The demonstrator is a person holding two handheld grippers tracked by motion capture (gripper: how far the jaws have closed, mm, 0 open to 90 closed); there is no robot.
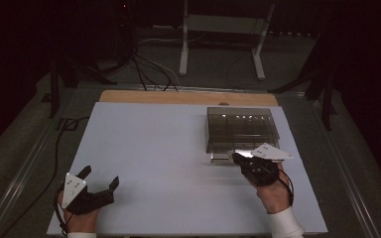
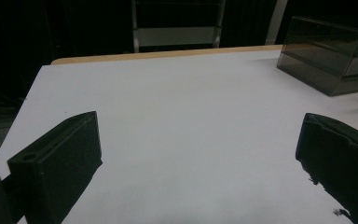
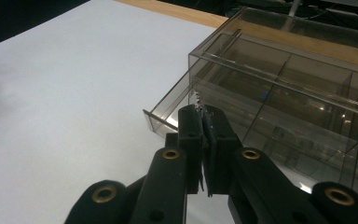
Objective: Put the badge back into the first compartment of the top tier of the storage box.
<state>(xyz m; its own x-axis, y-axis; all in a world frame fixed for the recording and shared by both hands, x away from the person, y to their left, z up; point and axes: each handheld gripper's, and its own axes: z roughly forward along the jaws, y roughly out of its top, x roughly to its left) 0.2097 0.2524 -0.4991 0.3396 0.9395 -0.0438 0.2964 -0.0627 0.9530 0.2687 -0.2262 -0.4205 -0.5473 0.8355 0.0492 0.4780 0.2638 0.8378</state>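
One smoky drawer box [image 1: 242, 128], two tongs: left [image 1: 100, 182] open, right [image 1: 236, 157] closed.

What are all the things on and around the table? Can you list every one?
box: one, clear smoky grey plastic with compartments, far right of the table; a low drawer sticks out at its near side.
screw: one, small and silvery, pinched at the right gripper's tips, right by the drawer.
table: one, white top with a wooden far edge.
stand: one, white legs, on the floor behind the table.
cables: several, black, on the floor behind the table.
left gripper: one, black, jaws wide apart, near left.
right gripper: one, black, jaws closed, at the drawer.
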